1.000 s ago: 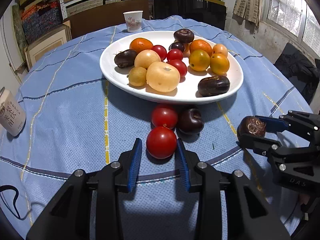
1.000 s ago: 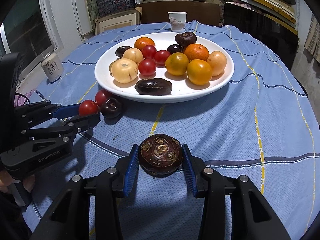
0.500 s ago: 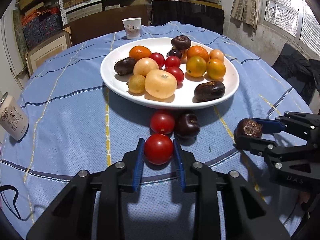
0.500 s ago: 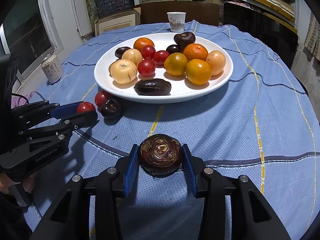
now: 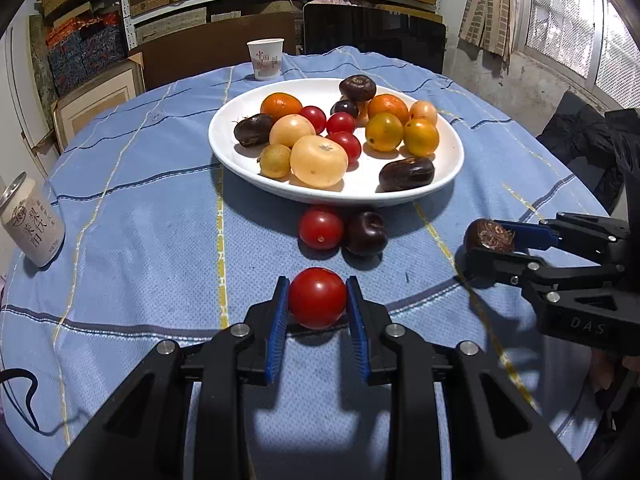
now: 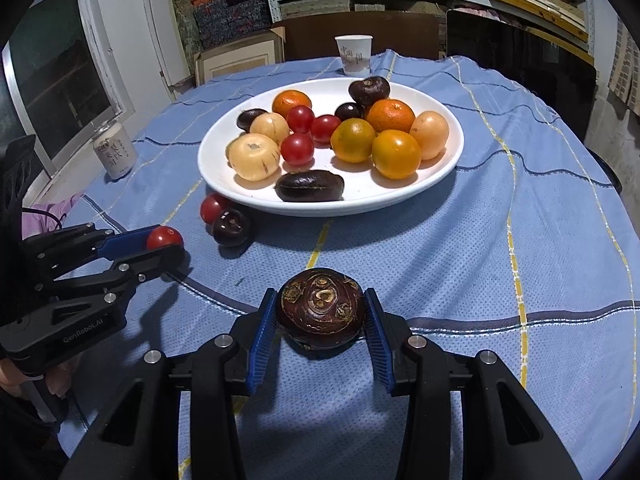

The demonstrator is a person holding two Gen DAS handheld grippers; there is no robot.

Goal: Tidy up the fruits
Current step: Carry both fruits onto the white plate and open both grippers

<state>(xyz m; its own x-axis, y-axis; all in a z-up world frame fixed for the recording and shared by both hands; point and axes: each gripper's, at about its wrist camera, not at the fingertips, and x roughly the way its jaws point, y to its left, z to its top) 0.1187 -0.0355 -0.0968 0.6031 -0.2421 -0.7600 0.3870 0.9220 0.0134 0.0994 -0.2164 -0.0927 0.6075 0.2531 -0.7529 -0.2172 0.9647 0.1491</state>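
Both grippers clamped: left gripper [image 5: 318, 300] on a red tomato [image 5: 317, 297], right gripper [image 6: 320, 316] on a dark water chestnut [image 6: 320, 312]; white plate [image 5: 448, 176] lies straight ahead of each, nearer the left.

We note daylight from the window [image 5: 576, 28], soft shadows beneath the plate [image 5: 448, 168], sharp focus, and perhaps slightly darkened fisheye-bent edges.

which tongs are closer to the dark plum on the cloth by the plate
Left. The left tongs, shut on a cherry tomato, sit just in front of the dark plum. The right tongs, holding a water chestnut, are farther off to its right.
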